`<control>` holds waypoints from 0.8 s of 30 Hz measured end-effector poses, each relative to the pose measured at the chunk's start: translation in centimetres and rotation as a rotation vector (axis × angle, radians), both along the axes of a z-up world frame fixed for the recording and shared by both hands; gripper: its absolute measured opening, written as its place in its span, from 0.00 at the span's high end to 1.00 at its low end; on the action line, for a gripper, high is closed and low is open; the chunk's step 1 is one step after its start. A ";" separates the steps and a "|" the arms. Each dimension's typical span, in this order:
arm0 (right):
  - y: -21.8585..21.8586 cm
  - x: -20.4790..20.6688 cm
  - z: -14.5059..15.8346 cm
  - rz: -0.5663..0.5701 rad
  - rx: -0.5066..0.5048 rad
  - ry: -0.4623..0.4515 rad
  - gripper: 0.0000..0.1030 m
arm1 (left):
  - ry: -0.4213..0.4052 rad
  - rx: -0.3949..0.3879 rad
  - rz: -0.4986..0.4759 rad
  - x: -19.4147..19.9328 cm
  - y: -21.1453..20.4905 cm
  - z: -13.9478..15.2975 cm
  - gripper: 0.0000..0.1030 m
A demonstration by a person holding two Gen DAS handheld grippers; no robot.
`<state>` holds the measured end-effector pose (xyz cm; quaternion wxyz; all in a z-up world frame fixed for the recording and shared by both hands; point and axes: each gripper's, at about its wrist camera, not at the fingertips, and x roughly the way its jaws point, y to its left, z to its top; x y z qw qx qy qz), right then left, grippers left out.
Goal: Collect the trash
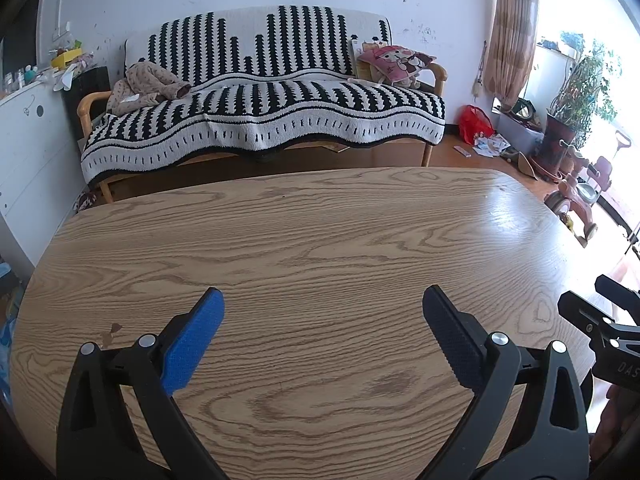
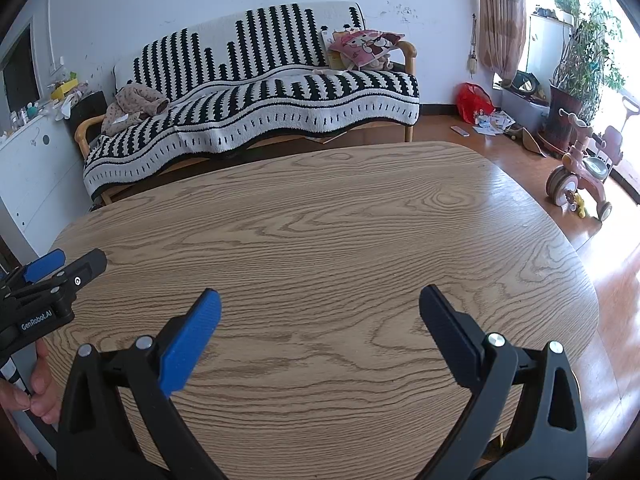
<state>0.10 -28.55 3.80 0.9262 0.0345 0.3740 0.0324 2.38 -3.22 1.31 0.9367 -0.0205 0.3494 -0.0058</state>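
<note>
Item: left gripper [image 1: 323, 304], hovering over the wooden table [image 1: 320, 216], jaws standing wide apart, carrying nothing. Item: right gripper [image 2: 320, 302], hovering over the same table beside the left one, jaws likewise spread and holding nothing. Item: table top, showing only bare wood grain in both views; no trash is lying on it that can be seen. Item: scattered papers [image 2: 494, 122], lying on the floor near a red bag [image 2: 474, 102], well apart from the table and both tools; these are looking like the likeliest trash. No bin is showing in either view. Status, by judgement: either the table is already cleared or collecting is not yet begun; the floor litter is waiting.
</note>
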 end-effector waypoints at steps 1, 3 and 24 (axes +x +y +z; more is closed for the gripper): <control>0.0 0.0 0.0 0.001 -0.002 0.000 0.07 | 0.000 0.001 0.000 0.0 0.0 0.0 0.06; -0.3 -0.1 0.0 0.001 -0.004 -0.001 0.07 | 0.001 0.000 0.001 -0.1 -0.1 0.0 0.06; -0.6 -0.4 -0.3 -0.001 -0.013 -0.001 0.07 | 0.003 0.001 0.005 -0.2 -0.3 0.1 0.06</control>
